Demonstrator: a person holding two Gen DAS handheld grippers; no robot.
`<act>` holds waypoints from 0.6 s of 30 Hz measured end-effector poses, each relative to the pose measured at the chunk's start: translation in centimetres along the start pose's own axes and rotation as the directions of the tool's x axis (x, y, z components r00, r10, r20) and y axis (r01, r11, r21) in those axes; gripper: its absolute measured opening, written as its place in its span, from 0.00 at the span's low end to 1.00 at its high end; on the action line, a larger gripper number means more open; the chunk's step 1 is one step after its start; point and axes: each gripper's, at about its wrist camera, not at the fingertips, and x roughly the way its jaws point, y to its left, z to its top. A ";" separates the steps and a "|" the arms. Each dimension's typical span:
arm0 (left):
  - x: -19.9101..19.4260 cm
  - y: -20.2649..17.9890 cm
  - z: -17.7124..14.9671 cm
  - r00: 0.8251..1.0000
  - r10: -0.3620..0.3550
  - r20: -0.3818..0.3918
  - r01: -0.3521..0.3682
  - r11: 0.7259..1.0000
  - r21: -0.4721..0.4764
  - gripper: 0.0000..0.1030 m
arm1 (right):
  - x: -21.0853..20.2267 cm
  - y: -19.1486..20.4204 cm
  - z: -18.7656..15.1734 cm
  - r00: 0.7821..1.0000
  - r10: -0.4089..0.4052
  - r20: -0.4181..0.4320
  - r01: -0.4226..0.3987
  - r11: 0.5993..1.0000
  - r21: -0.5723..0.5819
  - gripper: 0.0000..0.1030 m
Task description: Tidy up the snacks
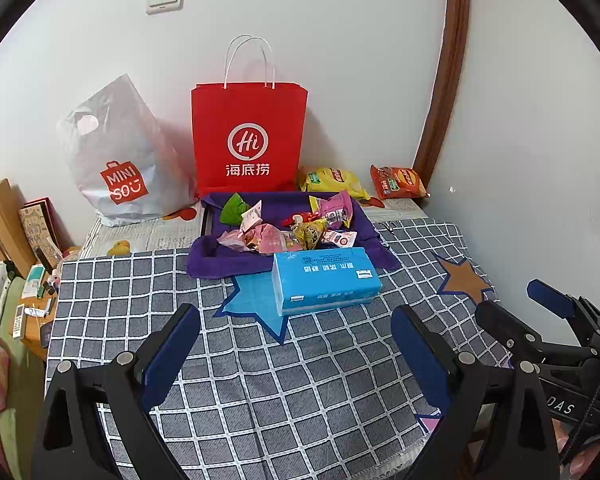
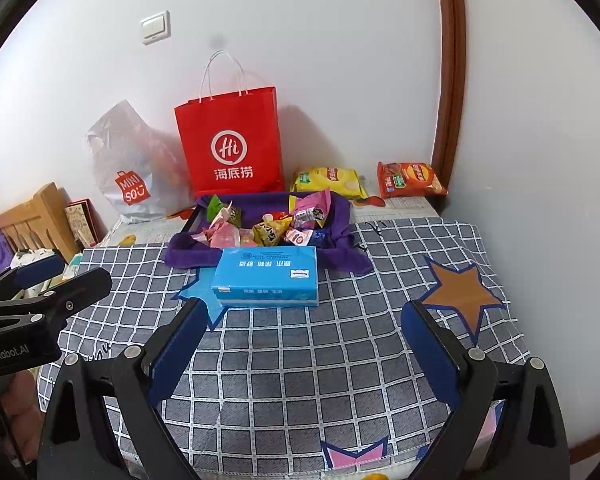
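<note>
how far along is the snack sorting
Barely begun, it seems. Done: small snacks already lie piled in the purple-lined tray. In hand: nothing; left gripper and right gripper are open and empty. Left: yellow chip bag and red chip bag still outside it.

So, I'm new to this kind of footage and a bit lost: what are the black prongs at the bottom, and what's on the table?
Those prongs are the fingers of two hand-held grippers, each carrying a fisheye camera. One picture looks along the left gripper, the other along the right gripper; each also glimpses the other at its edge. Both are open and hold nothing. On the checked cloth lie a blue tissue pack and, behind it, a purple-lined tray of small snack packets. Against the wall stand a red paper bag, a white plastic bag, and yellow and orange chip bags.
</note>
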 end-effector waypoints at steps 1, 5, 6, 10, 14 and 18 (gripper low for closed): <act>0.0 0.0 0.0 1.000 0.001 0.001 -0.001 1.000 0.000 0.94 | 0.0 0.0 0.0 1.000 0.001 0.000 -0.001 1.000 0.000 0.94; 0.0 0.0 0.0 1.000 0.001 0.000 -0.001 1.000 -0.002 0.94 | 0.0 0.0 0.0 1.000 0.001 0.001 -0.001 1.000 0.000 0.94; -0.1 0.0 0.0 1.000 0.000 0.002 0.000 1.000 -0.002 0.94 | 0.0 0.0 0.0 1.000 0.002 0.001 -0.002 1.000 0.000 0.94; -0.2 -0.1 0.0 1.000 0.001 0.004 -0.001 1.000 0.002 0.94 | -0.1 -0.1 0.0 1.000 0.004 0.003 -0.004 1.000 0.003 0.94; -0.2 -0.1 0.0 1.000 0.000 0.004 0.000 1.000 0.002 0.94 | -0.1 -0.2 0.0 1.000 0.006 0.005 -0.006 1.000 0.001 0.94; -0.2 -0.2 0.0 1.000 0.000 0.004 0.000 1.000 0.002 0.94 | -0.2 -0.2 0.0 1.000 0.007 0.008 -0.007 1.000 0.002 0.94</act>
